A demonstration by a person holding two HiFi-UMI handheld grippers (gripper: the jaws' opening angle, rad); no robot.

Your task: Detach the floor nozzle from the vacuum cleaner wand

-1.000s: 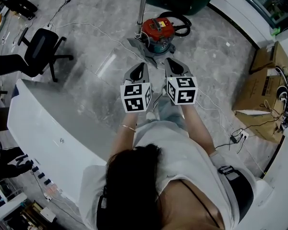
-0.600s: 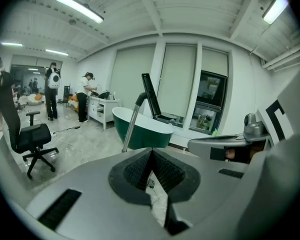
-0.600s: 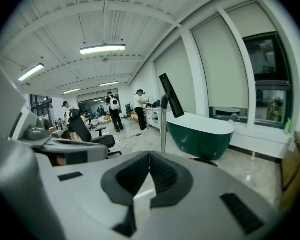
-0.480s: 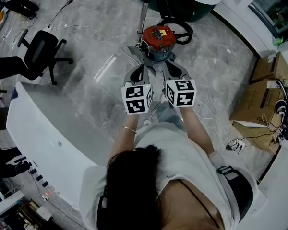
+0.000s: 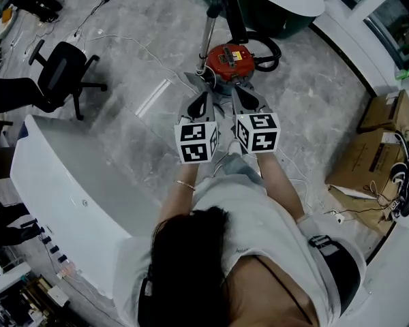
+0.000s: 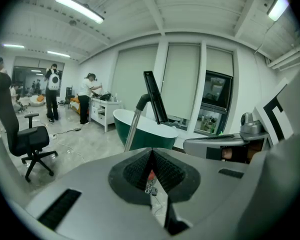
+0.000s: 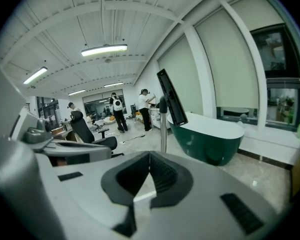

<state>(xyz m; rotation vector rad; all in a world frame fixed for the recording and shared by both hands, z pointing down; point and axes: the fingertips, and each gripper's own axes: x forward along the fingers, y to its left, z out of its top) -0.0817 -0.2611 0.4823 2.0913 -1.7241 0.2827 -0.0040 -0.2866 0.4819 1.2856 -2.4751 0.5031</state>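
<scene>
A red canister vacuum [image 5: 232, 60] stands on the grey floor just beyond both grippers. Its silver wand [image 5: 206, 33] rises upright, with the flat black floor nozzle [image 5: 232, 9] at its top end. In the left gripper view the wand [image 6: 132, 130] and nozzle [image 6: 154, 97] stand ahead, in front of the tub. The right gripper view shows the same nozzle [image 7: 171, 98] on the wand [image 7: 163, 131]. My left gripper [image 5: 204, 92] and right gripper [image 5: 241, 90] are held side by side, short of the vacuum, touching nothing. Both are shut and empty, as seen at the left gripper [image 6: 151, 155] and right gripper [image 7: 149, 160].
A dark green bathtub [image 5: 276, 2] stands behind the vacuum. A black office chair [image 5: 60, 73] is at the left, a long white curved unit [image 5: 68, 182] beside me, cardboard boxes [image 5: 371, 152] at the right. White cables [image 5: 136, 46] trail over the floor. People [image 6: 86, 96] stand far off.
Both grippers have advanced together toward the vacuum, which now lies just past their tips. Their jaws stay shut and empty.
</scene>
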